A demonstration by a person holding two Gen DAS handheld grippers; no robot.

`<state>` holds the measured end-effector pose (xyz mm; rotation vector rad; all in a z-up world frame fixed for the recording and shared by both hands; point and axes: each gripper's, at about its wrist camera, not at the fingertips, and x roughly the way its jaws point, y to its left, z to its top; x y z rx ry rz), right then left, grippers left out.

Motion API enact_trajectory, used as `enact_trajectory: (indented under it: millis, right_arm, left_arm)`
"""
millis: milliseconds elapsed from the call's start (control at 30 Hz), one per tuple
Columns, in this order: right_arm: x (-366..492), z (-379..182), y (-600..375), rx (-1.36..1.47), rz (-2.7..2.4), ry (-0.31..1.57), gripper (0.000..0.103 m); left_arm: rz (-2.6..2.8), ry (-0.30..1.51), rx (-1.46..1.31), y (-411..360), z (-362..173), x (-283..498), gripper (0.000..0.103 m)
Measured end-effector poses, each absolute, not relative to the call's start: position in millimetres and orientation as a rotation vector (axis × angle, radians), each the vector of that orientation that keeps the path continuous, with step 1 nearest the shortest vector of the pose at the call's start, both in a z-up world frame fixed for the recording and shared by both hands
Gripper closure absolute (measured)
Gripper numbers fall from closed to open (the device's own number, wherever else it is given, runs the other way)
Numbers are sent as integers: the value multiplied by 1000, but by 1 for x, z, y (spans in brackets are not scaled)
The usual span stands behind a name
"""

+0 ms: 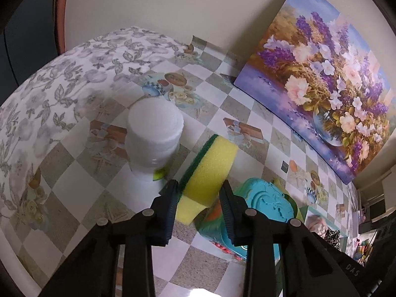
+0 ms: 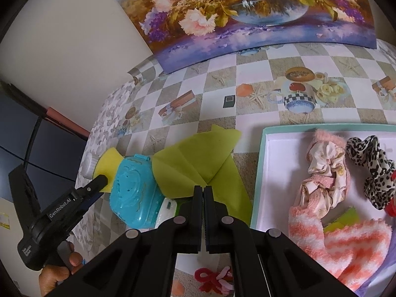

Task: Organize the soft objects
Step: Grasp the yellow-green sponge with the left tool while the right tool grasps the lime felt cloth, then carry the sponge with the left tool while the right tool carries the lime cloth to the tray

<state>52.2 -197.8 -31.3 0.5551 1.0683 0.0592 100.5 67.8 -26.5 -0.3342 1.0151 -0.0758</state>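
Observation:
My left gripper [image 1: 199, 193] is shut on a yellow sponge [image 1: 210, 168] with a dark green scouring side, its pads pressing both flanks. The right wrist view shows the same sponge [image 2: 109, 163] at that gripper's tip, beside a turquoise plastic case [image 2: 133, 193]. A stack of white cotton pads [image 1: 154, 133] stands just left of the sponge. My right gripper [image 2: 204, 190] is shut, its tips at the edge of a folded lime-green cloth [image 2: 198, 158]. A white tray with a teal rim [image 2: 262, 153] holds a pink striped sock [image 2: 341, 242], a pink-and-cream garment [image 2: 324, 173] and a leopard-print scrunchie [image 2: 371, 168].
A flower painting [image 1: 321, 86] leans on the wall behind the checked tablecloth [image 2: 247, 123]. Red and pink scrunchies [image 2: 215, 279] lie near the front edge under my right gripper. A hand [image 2: 57, 272] holds the left gripper's handle at the table's left edge.

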Motion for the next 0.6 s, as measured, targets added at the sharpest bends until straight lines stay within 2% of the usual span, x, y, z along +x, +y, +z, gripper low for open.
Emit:
enact_trajectory:
  millis: [600]
  right_arm:
    - [42, 9, -209, 560, 62, 951, 102]
  left_arm:
    - [-102, 867, -306, 71, 22, 78, 69]
